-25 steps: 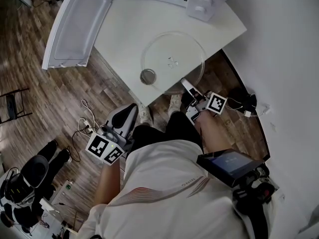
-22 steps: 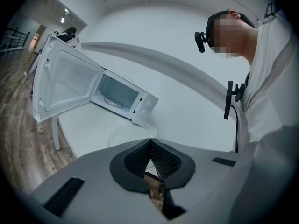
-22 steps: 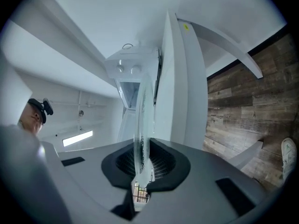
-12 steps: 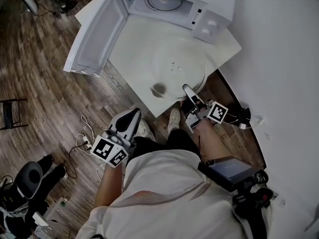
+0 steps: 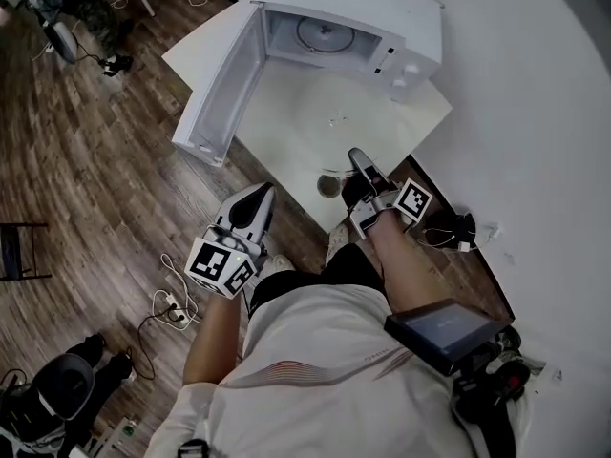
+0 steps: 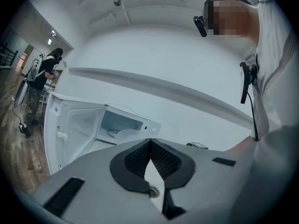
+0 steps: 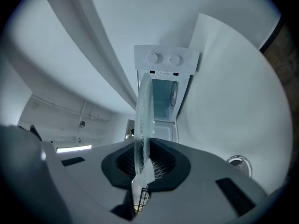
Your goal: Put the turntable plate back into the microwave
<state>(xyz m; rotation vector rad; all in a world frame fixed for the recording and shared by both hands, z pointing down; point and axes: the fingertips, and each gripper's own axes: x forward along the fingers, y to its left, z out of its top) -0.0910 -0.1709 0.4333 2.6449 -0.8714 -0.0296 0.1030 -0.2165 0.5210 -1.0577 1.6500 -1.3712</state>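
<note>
The clear glass turntable plate point(image 5: 320, 127) hangs over the white table point(image 5: 420, 113), held by its near rim in my right gripper point(image 5: 359, 157). In the right gripper view the plate point(image 7: 142, 115) stands edge-on between the pads, which are shut on it point(image 7: 142, 160). Beyond it is the white microwave point(image 5: 363, 17), its door point(image 5: 221, 89) swung open to the left and the roller ring point(image 5: 325, 34) bare inside. My left gripper point(image 5: 258, 197) floats left of the table's near corner, shut point(image 6: 150, 143) with nothing in it, facing the open microwave point(image 6: 122, 125).
A round metal grommet point(image 5: 329, 186) sits in the table near its front edge, also seen in the right gripper view point(image 7: 239, 164). Cables point(image 5: 167, 299) lie on the wooden floor. A person point(image 6: 41, 78) stands far off at the left.
Both grippers have risen and moved toward the microwave. The plate has left the table top and now hangs in front of the open cavity, still in the right gripper.
</note>
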